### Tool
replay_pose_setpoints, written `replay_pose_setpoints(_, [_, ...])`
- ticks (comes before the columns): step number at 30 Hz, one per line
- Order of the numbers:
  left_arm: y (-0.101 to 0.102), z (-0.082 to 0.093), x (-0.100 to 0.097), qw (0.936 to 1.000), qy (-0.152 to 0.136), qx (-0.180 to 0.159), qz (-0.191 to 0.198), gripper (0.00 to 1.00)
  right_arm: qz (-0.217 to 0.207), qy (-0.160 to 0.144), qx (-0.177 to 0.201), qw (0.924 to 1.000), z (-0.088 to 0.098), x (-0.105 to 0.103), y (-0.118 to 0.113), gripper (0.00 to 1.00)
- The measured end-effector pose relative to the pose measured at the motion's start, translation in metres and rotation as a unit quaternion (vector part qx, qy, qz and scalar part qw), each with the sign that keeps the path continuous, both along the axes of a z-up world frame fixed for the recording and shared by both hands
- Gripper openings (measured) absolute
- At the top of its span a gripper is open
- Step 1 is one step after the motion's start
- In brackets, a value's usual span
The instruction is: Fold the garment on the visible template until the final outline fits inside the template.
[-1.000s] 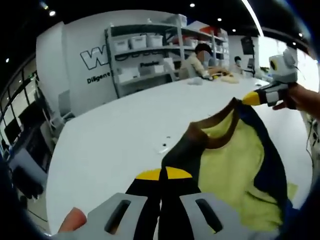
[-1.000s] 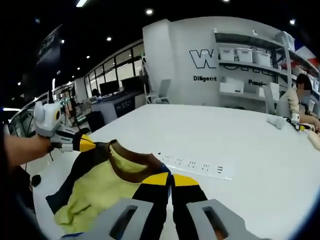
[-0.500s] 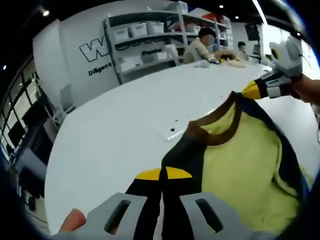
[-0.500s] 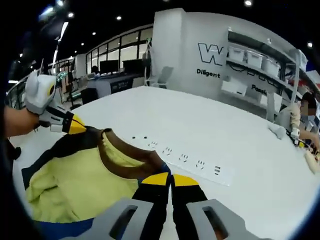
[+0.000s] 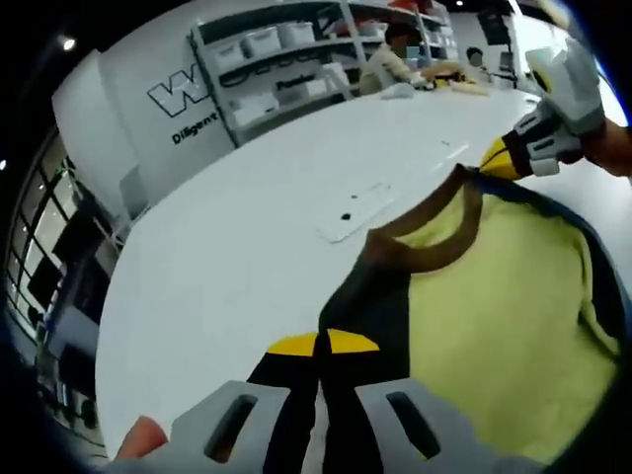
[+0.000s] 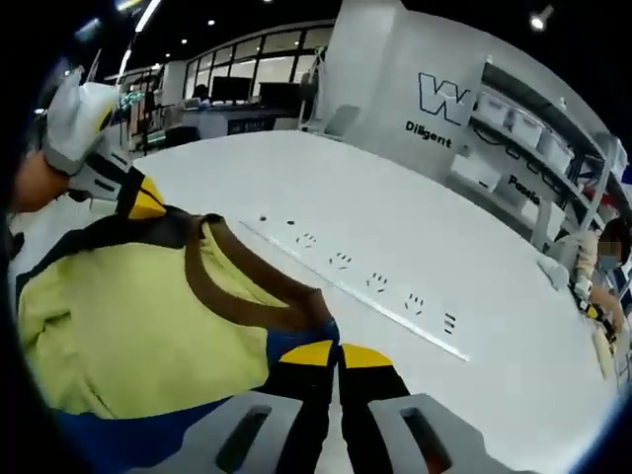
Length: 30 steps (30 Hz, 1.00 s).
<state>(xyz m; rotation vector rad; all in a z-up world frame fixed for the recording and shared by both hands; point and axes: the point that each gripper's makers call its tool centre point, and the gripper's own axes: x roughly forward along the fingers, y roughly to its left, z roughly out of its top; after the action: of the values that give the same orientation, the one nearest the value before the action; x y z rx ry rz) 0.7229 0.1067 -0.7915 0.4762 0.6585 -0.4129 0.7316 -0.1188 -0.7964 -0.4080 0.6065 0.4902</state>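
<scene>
Both grippers were clamped on the one garment [image 5: 494, 296], a yellow top with a brown collar and dark sleeves, held stretched over the white table [image 5: 227, 247]: the left gripper [image 5: 318, 343] pinched one shoulder, the right gripper [image 6: 338, 354] the other. The right gripper view showed a blue panel along the garment's lower edge and five sockets in the table's power strip [image 6: 375, 286] (the left gripper view caught one end). No template outline could be made out.
</scene>
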Motion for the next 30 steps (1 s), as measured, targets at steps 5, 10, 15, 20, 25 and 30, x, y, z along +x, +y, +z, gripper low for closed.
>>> replay_pose_setpoints(5, [0.004, -0.003, 0.002, 0.9998, -0.01, 0.014, -0.01, 0.05, 0.003, 0.007, -0.02, 0.9998, -0.008, 0.0, -0.002, 0.01])
replay_pose_setpoints(10, [0.005, -0.003, 0.002, 0.9996, -0.013, 0.017, -0.021, 0.05, 0.004, -0.005, -0.02, 0.9998, -0.004, 0.003, -0.003, 0.04])
replay_pose_setpoints(15, [0.006, -0.001, 0.002, 0.9999, -0.011, 0.0, -0.005, 0.09, -0.023, 0.006, 0.013, 0.9996, -0.001, 0.002, -0.005, 0.07])
replay_pose_setpoints(20, [0.007, 0.011, 0.003, 0.9993, -0.025, -0.027, 0.004, 0.12, -0.04, -0.011, 0.063, 0.9971, 0.016, 0.003, -0.005, 0.07])
replay_pose_setpoints(25, [0.009, 0.03, 0.003, 0.997, -0.045, -0.06, 0.018, 0.16, -0.053, -0.016, 0.09, 0.9944, 0.027, -0.002, -0.008, 0.07])
replay_pose_setpoints(30, [0.006, 0.05, -0.001, 0.994, -0.064, -0.088, 0.015, 0.17, -0.053, -0.027, 0.106, 0.9926, 0.041, -0.008, -0.004, 0.07])
